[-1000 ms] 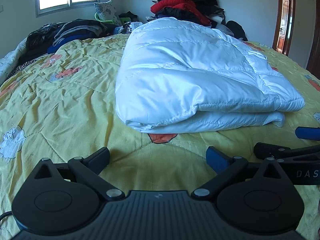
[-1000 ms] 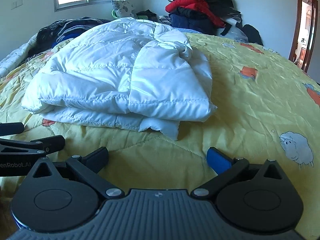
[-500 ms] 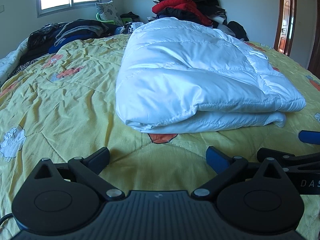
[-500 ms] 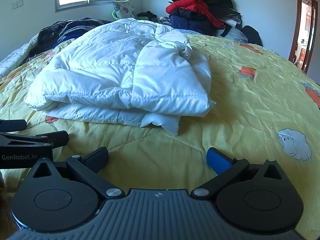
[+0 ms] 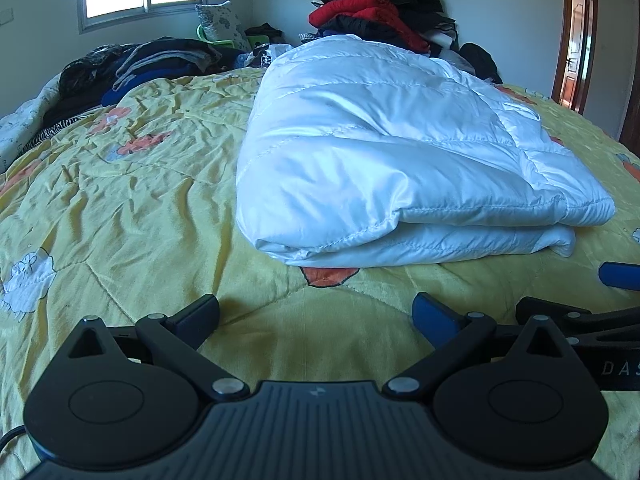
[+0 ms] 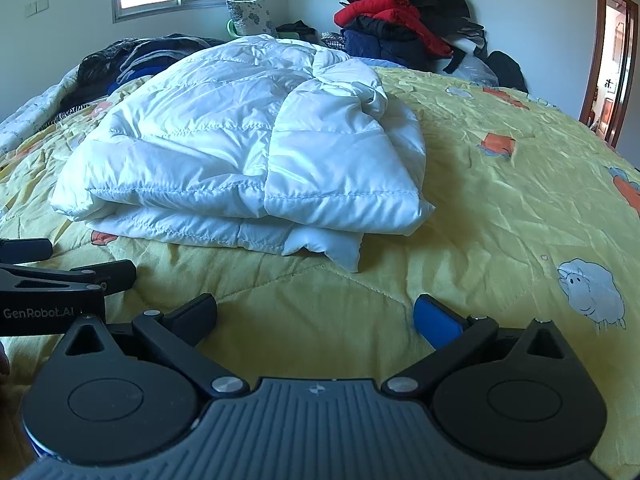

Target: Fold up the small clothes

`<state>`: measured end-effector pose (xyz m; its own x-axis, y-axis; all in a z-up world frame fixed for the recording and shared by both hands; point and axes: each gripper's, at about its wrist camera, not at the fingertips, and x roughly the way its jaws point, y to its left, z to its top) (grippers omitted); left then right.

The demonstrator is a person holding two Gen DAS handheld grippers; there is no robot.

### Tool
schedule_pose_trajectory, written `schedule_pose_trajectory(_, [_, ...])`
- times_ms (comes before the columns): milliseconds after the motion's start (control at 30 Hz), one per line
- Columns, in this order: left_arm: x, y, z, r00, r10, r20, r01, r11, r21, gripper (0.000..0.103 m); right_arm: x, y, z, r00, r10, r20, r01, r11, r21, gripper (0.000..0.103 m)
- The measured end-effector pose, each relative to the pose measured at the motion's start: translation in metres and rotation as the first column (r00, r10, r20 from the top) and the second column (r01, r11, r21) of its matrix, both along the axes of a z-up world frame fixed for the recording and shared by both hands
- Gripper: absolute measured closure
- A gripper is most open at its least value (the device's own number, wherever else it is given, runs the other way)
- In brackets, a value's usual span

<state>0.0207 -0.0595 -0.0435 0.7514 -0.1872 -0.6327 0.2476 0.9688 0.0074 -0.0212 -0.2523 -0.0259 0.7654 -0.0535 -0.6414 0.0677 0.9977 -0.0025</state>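
Left wrist view shows a white quilted jacket (image 5: 392,168) folded into a puffy, glossy bundle on the yellow bedspread (image 5: 120,200), lying at 12 o'clock ahead of the left gripper (image 5: 316,314), whose jaws stand wide and empty. Right wrist view has the right gripper (image 6: 314,314) equally wide, jacket (image 6: 240,148) at 11 o'clock. Compared with a second ago, both grippers sit slightly farther back from the bundle. Readable writing: "GenRobot.AI" (image 6: 38,313) and "DAS" (image 5: 620,369) on the grippers' sides

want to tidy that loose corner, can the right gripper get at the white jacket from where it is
Probably yes: the right gripper is open, with only bare yellow bedspread between it and the jacket. The left gripper sits off to the side.
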Motion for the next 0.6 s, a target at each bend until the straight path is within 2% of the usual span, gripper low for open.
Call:
schedule_pose_trajectory(233, [0.000,0.001,0.002,0.999,0.030,-0.015,-0.030,1.000,-0.002,0.000,0.003,-0.003,0.001,1.000,0.018,-0.021,-0.018,1.000,0.000,0.001])
schedule_pose_trajectory(300, [-0.001,0.003,0.008,0.997,0.053,-0.055,-0.053,0.999,-0.006,0.000,0.004,-0.004,0.007,0.998,-0.010,-0.069,0.011,1.000,0.002,0.002])
schedule_pose_trajectory(367, [-0.005,0.007,0.020,0.989,0.082,-0.124,-0.087,0.995,-0.041,0.000,0.005,-0.005,0.023,0.990,-0.045,-0.135,0.050,0.998,0.037,0.003])
schedule_pose_trajectory(400, [-0.007,0.009,0.028,0.985,0.082,-0.149,-0.092,0.994,-0.065,0.000,0.001,-0.006,0.034,0.990,-0.049,-0.132,0.056,0.997,0.053,0.005])
schedule_pose_trajectory(433, [-0.011,0.010,0.037,0.985,0.081,-0.155,-0.094,0.993,-0.078,0.000,-0.005,-0.008,0.047,0.994,-0.050,-0.101,0.056,0.997,0.059,0.003])
schedule_pose_trajectory(500, [-0.016,0.009,0.053,0.989,0.075,-0.126,-0.084,0.994,-0.067,0.000,-0.015,-0.007,0.069,0.999,-0.036,-0.032,0.037,0.999,0.024,0.000])
schedule_pose_trajectory(600, [-0.013,0.004,0.062,0.989,0.075,-0.123,-0.080,0.996,-0.031,0.000,-0.008,-0.006,0.077,0.998,-0.020,-0.060,0.017,0.999,-0.041,0.000])
